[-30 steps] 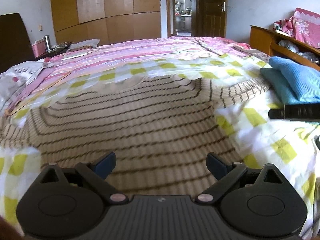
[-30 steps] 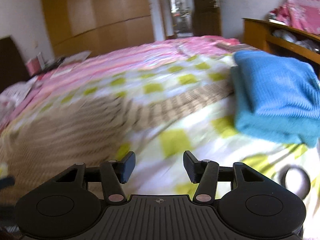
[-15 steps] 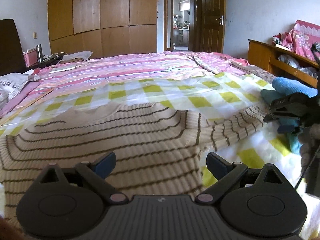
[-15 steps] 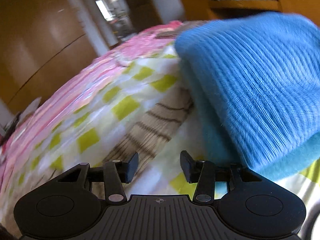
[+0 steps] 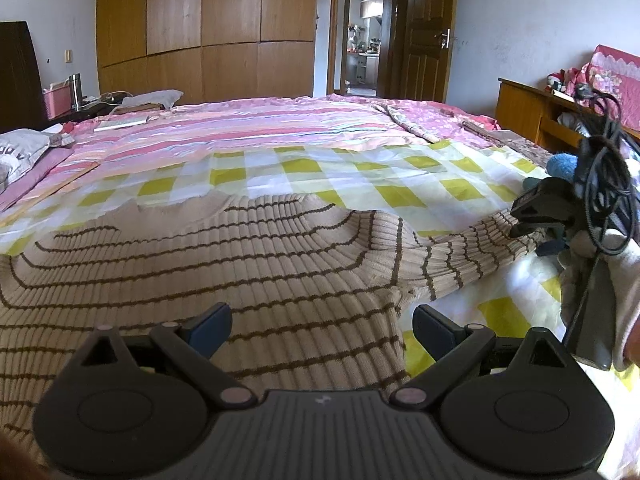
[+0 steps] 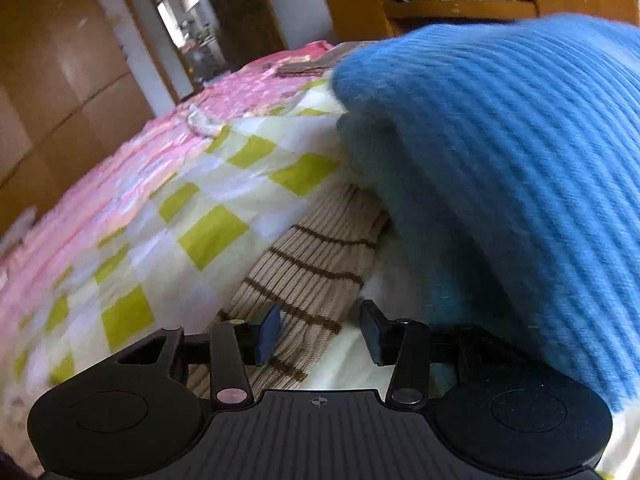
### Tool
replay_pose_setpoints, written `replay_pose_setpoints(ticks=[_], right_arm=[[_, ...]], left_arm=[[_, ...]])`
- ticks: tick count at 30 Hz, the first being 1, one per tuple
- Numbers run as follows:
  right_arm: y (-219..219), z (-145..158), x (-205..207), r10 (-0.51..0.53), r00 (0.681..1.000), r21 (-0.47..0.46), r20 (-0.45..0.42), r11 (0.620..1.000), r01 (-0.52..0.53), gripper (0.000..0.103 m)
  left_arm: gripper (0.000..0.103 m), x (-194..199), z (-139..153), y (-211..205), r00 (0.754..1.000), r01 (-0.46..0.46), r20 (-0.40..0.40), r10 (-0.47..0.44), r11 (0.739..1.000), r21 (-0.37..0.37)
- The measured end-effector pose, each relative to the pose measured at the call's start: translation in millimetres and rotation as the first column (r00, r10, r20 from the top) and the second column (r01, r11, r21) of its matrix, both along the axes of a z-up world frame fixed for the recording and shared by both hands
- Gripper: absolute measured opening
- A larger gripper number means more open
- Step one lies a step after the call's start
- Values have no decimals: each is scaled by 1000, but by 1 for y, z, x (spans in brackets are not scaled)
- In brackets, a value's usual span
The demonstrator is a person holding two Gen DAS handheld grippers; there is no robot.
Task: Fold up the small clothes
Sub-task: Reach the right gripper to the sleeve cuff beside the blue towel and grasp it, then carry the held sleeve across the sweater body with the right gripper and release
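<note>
A beige sweater with thin brown stripes (image 5: 240,264) lies spread flat on the yellow-checked sheet (image 5: 320,176). My left gripper (image 5: 320,328) hovers open over its near right part, with nothing between the fingers. The sweater's right sleeve (image 5: 472,248) stretches right to my right gripper (image 5: 532,224), held by a gloved hand (image 5: 592,264). In the right wrist view the sleeve (image 6: 312,272) runs between the jaws of my right gripper (image 6: 320,336), which are closing. The left pad (image 6: 269,334) touches the knit; the right pad stands off it.
A folded blue knit sweater (image 6: 500,152) sits right beside the sleeve's cuff, close to the right gripper. A pink striped quilt (image 5: 260,128) covers the far half of the bed. A wooden shelf unit (image 5: 532,116) stands at the right, wardrobes (image 5: 208,40) at the back.
My right gripper swung right and down to the sleeve end by the blue sweater, rolled, and its jaws narrowed around the sleeve. The left gripper shifted sideways over the sweater, then held still.
</note>
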State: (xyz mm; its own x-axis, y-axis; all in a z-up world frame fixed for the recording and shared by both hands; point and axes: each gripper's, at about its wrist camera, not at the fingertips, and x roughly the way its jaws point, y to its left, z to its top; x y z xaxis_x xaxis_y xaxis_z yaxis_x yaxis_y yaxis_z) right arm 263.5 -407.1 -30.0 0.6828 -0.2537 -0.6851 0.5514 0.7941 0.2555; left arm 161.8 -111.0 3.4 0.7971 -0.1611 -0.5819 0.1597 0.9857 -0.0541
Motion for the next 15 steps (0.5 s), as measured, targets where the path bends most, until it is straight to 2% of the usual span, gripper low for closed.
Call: replay_pose_setpoints(ticks=[1,3,5,8,12,15], right_arm=[[-1,0,0,6,1000,8,4,1000,-6,30],[-9,2,-3,3,1000,63,21,998,-5,13],[-18,5,-10,-4,998,142,61,990,-4,11],[-18,16,-22,-3,992,175,125,984,-19,11],[7,44,-35,64,975,160,215,982,-100,10],[48,73,-43,180,943,93,279,973,-212,10]], left_arm=[[102,-1,1,2,1000,-1,2,1,1000,1],[102,-5,3,7,1000,-3,10,3,1000,0],[102,-8,5,15,1000,-6,16,6,1000,-1],[102,-13,9,26,999,-15,32,15,1000,6],[102,-20,15,47,998,-37,51,37,999,4],[102,-27,18,66,997,-58,59,57,998,15]])
